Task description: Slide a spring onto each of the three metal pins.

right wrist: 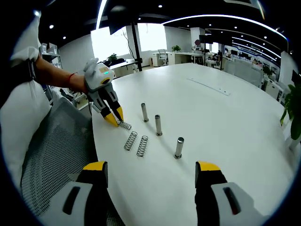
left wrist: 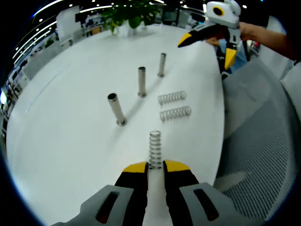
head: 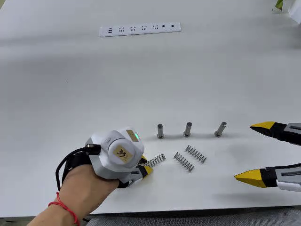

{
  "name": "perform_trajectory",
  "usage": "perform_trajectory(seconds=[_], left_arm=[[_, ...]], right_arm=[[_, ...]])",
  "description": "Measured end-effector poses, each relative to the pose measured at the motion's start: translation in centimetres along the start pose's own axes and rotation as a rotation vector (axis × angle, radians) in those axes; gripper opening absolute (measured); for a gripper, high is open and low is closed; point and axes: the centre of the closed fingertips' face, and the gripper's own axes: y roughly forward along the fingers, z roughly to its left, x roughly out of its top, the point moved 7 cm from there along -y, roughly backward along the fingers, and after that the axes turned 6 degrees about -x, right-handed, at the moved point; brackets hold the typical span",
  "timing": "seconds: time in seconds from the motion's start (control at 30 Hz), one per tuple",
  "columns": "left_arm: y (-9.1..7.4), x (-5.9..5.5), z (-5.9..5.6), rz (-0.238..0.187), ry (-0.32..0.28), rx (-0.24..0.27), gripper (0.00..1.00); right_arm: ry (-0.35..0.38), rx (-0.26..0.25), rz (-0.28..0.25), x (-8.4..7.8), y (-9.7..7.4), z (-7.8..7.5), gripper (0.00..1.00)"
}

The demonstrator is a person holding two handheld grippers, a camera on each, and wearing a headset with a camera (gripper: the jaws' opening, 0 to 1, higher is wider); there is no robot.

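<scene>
Progress: no pin carries a spring yet. Three pins stand in a row at centre frame in the head view: left-hand pin [head: 160, 131], middle pin [head: 187, 129] and right-hand pin [head: 220, 129], all bare from base to cap. All three fittings are judged outstanding; the first is only at the pick-up stage.

Left gripper [left wrist: 156, 166]: the jaws are drawn narrow and pinch one end of the held spring [left wrist: 155, 146]. The rest of the coil juts forward towards the pins, apart from them. In the head view this gripper sits at lower left, carried by a hand [head: 87, 186].

Right gripper [right wrist: 151, 167]: the jaws are spread wide with nothing between them, at the right edge of the head view, well apart from the pins.

Remaining stock: a first loose spring [head: 184, 161] and a second loose spring [head: 195, 154] lie side by side on the table [head: 94, 84], just below the pin row. A power strip [head: 139, 29] lies at upper centre, clear of the work.

Not determinable:
- In the head view the left gripper's body covers its jaw tips, so the grip is judged from the left gripper view alone.
- It cannot be told whether the held spring rests on the table or is lifted.
- The right gripper is cut off by the frame edge.
- The right-hand pin looks tilted — a true lean or lens effect, I cannot tell.
</scene>
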Motion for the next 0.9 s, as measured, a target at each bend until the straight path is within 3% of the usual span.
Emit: perform_trajectory(seconds=[0.33,0.6,0.9], left_arm=[[0.09,-0.08,-0.01,0.002,0.0,0.005,0.11],[0.14,-0.2,-0.35,-0.034,-0.052,-0.018,0.11],[-0.02,-0.37,-0.59,-0.05,-0.06,-0.03,0.11]], right_arm=[[0.004,-0.001,-0.002,0.05,0.12,0.21,0.77],[0.006,-0.001,-0.001,-0.01,0.23,0.33,0.76],[0.01,0.001,0.002,0.01,0.35,0.55,0.76]])
